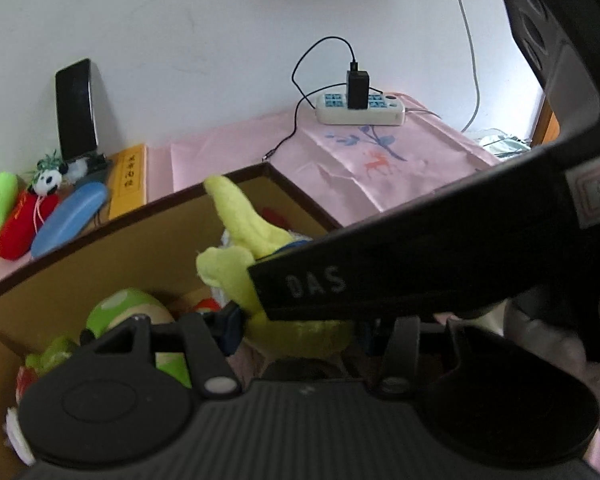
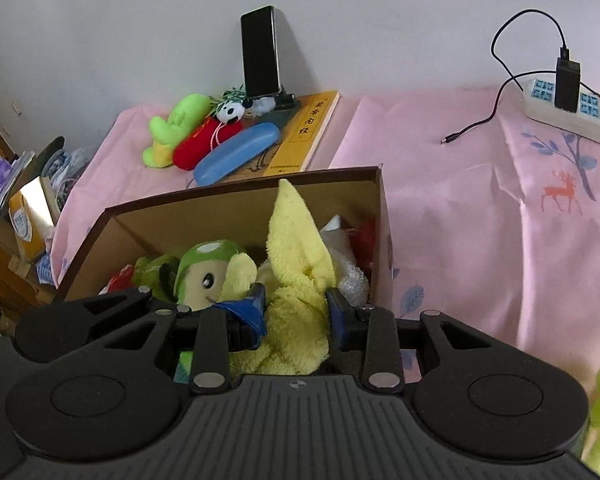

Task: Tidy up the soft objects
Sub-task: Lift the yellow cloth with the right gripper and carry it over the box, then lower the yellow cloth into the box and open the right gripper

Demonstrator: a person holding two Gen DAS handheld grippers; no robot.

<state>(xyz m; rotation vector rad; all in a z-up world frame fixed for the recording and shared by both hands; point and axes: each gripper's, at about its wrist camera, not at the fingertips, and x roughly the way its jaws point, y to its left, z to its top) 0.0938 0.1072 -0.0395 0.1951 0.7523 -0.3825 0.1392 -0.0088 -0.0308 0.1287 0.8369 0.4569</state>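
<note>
The right claw (image 2: 296, 306) pinches the yellow plush toy (image 2: 296, 280) between its blue pads, just over the open cardboard box (image 2: 236, 196), where a green mushroom plush (image 2: 210, 260) and other soft toys already lie. The left claw (image 1: 296, 320) also has yellow-green plush (image 1: 236, 236) between its fingers above the box, but a black part hides one finger, so I cannot tell whether it presses. Behind the box, on the pink surface (image 2: 460, 220), lie a green plush (image 2: 172, 128), a red plush (image 2: 204, 144) and a blue case (image 2: 236, 154).
</note>
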